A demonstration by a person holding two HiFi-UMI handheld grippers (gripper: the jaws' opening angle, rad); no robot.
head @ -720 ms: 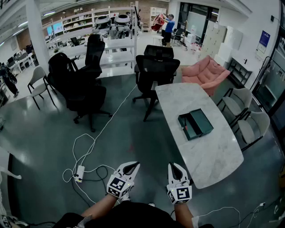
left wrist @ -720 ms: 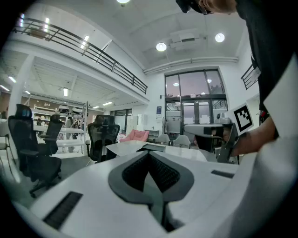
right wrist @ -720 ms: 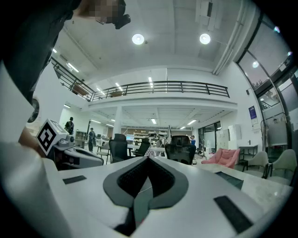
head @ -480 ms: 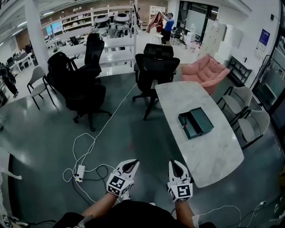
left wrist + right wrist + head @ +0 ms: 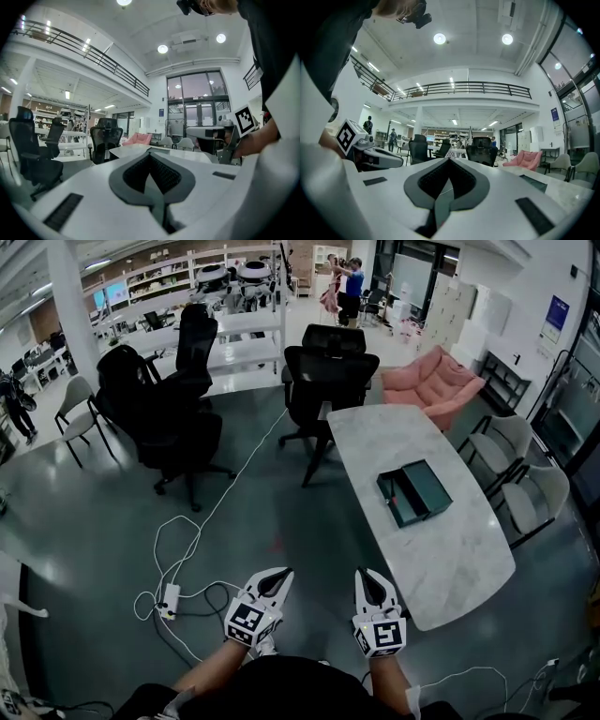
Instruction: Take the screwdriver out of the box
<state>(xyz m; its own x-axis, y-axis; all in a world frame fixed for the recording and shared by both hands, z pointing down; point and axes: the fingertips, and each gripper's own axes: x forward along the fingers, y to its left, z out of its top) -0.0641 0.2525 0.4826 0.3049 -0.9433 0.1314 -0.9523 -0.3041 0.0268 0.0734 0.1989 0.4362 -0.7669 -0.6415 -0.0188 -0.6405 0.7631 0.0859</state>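
In the head view the open green box [image 5: 414, 493] lies on the marble table [image 5: 441, 559], near the middle of the top and turned a little askew, lid folded out flat toward 4 o'clock. The screwdriver cannot be made out inside it (the box is too small in the picture to tell what it holds). Both grippers are held low in front of the person, well apart from the table's near end. The left gripper [image 5: 284, 571] has its jaws closed tip to tip with nothing between them, and the box sits at about 2 o'clock from it. The right gripper [image 5: 366, 572] is likewise closed on nothing, with the box at about 1 o'clock from its tips. In the right gripper view the closed tips [image 5: 450, 160] point past the box [image 5: 533, 182], which shows low at 4 o'clock from them. A black chair [image 5: 330, 381] stands at the table's far end, at 12 o'clock.
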